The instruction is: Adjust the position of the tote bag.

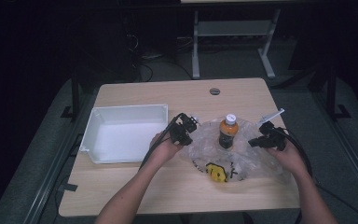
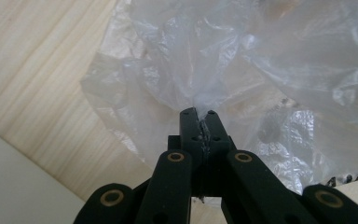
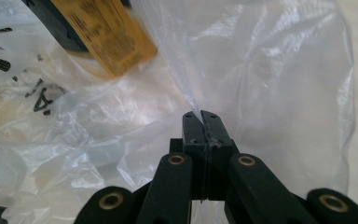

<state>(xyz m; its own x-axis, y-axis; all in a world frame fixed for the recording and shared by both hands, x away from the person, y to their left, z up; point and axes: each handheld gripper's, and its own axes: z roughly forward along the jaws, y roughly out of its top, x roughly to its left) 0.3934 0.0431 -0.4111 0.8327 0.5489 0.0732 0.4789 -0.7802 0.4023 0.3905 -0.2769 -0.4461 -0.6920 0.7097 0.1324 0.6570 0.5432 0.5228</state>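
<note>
A clear plastic bag (image 1: 242, 156) with black print and a yellow patch lies spread on the wooden table (image 1: 168, 186). A bottle (image 1: 228, 131) with a white cap, orange liquid and a dark label stands upright in its middle. My left gripper (image 1: 189, 132) is shut on the bag's left edge; the film (image 2: 177, 70) is pinched between its jaws (image 2: 198, 113). My right gripper (image 1: 254, 142) is shut on the bag's right edge, with the film (image 3: 242, 65) drawn taut from its tips (image 3: 200, 114). The bottle's label (image 3: 105, 32) shows through the plastic there.
A white rectangular tray (image 1: 99, 116) sits on the table to the left of my left hand; its corner (image 2: 9, 186) shows in the left gripper view. A round grommet hole (image 1: 214, 91) lies near the table's far edge. Desk legs (image 1: 196, 46) stand beyond.
</note>
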